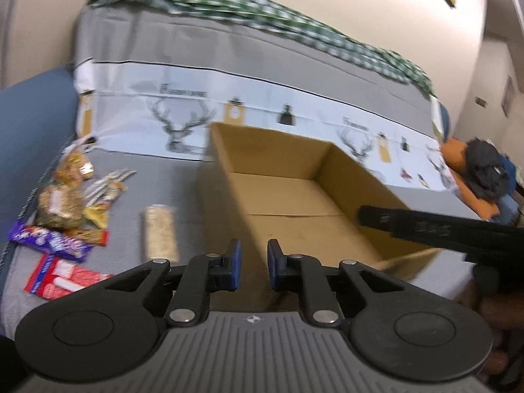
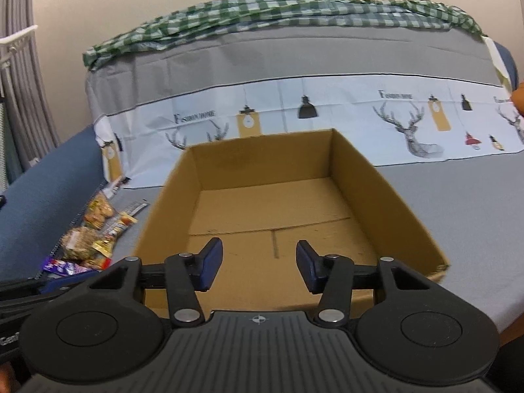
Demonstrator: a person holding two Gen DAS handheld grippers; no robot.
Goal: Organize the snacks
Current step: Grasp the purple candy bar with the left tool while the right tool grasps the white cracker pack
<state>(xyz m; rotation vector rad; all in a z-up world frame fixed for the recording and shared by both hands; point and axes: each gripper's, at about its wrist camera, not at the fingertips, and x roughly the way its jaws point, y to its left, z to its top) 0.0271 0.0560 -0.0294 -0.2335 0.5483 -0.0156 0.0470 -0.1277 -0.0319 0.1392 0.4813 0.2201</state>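
Two grippers, both empty. Left gripper: jaws nearly together, only a narrow slot between the blue pads, nothing in it. Right gripper: jaws partway apart, nothing between them, hanging over the near wall of the cardboard box. No earlier pic given, so no word on motion.

Box sits open-topped on the grey cover, nothing inside. In the left view the right tool's black finger reaches over the box's right wall.

Snacks lie in a loose heap on the cover, left of the box and well apart from it: purple wrapper, red-and-white packet, clear bag of brown pieces, a few slim foil packs, and a pale bar lying alone, nearest the left gripper.

Handling, my guess: all light. Foil and film will be slick and crinkly, contents prob. crumbly, so clamp gently. Bar looks stiffest; take it across the short width at mid-length. Bags: pinch a sealed end or a bunched corner, not the belly. Left jaws must spread first.
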